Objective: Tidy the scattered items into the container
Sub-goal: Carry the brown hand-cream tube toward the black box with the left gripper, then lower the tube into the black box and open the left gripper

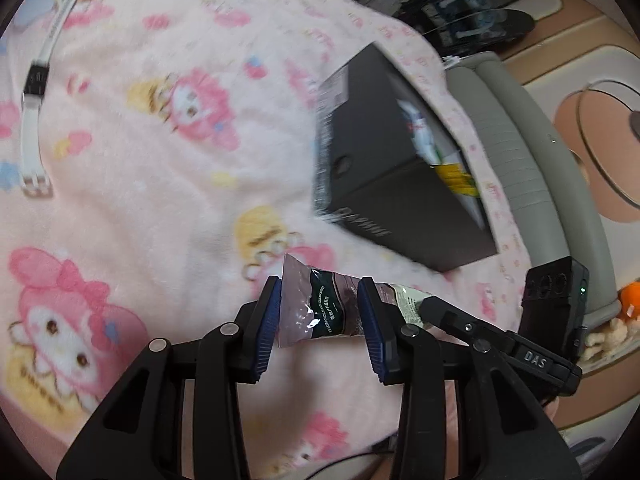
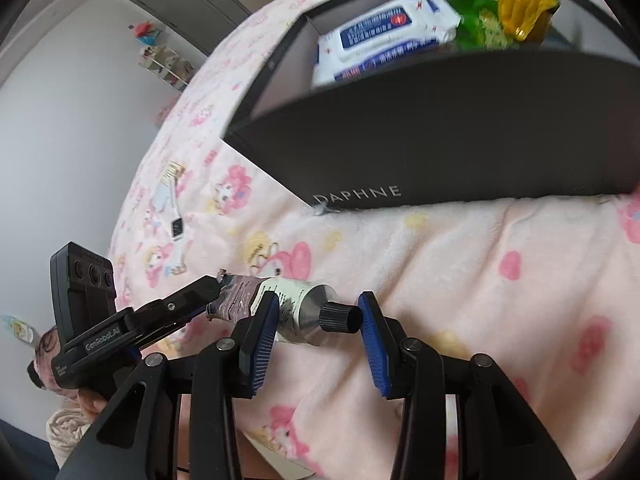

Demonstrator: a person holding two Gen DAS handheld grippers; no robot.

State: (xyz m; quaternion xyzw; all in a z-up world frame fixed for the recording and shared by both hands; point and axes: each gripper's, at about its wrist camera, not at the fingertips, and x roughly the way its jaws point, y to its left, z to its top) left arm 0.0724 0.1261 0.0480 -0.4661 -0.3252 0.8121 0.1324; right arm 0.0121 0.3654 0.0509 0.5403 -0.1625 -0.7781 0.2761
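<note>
A hand cream tube [image 1: 324,308] hangs above the pink blanket [image 1: 160,200]. My left gripper [image 1: 320,304] is shut on its flat crimped end, a blue pad against each side. The tube's silver neck and black cap [image 2: 340,318] lie lengthwise between the jaws of my right gripper [image 2: 320,304], which stands open; one finger crosses in front of the tube body. The black "DAPHNE" box [image 2: 440,140] stands open just beyond, holding a wipes pack [image 2: 384,36] and green and yellow packets. A white-strapped watch [image 1: 34,80] lies on the blanket, far left.
The box [image 1: 360,160] sits near the bed's right edge, beside a grey padded rail [image 1: 520,140] and a patterned floor mat. Dark clear cases [image 1: 460,0] stand past the bed. A hand [image 2: 92,400] holds the left gripper's handle. A wall and shelves [image 2: 164,60] lie behind.
</note>
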